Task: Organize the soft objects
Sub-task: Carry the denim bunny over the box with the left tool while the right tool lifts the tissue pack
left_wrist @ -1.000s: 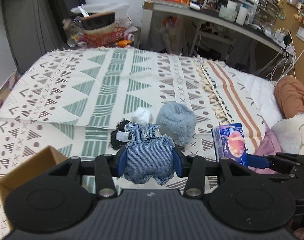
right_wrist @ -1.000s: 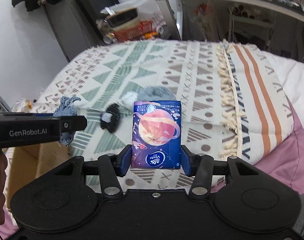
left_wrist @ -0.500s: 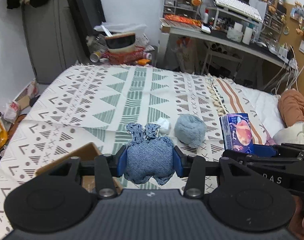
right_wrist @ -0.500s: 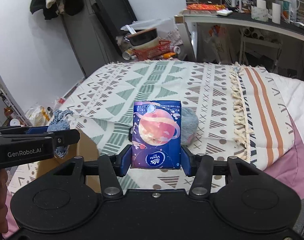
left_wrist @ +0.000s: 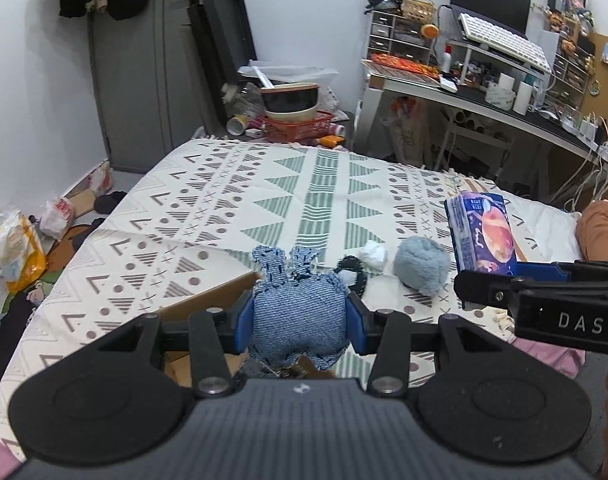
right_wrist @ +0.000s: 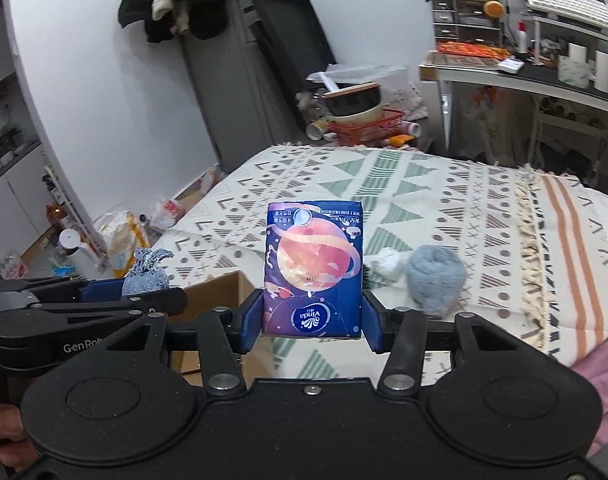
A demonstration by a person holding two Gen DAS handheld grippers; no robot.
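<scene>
The left gripper (left_wrist: 298,326) clamps a denim toy (left_wrist: 296,320) above the cardboard box (left_wrist: 208,304) (nearer arm). The right gripper (right_wrist: 311,326) grips a tissue pack (right_wrist: 313,272) just right.

Items counted: one denim pouch (left_wrist: 298,322); one tissue pack (right_wrist: 313,276); one grey-blue fluffy ball (left_wrist: 421,266); one white wad (left_wrist: 372,254); one black ring-shaped item (left_wrist: 353,274), partly hidden; one cardboard box (right_wrist: 220,294), near left; two grippers, left gripper (left_wrist: 298,326) and right gripper (right_wrist: 312,320).
</scene>
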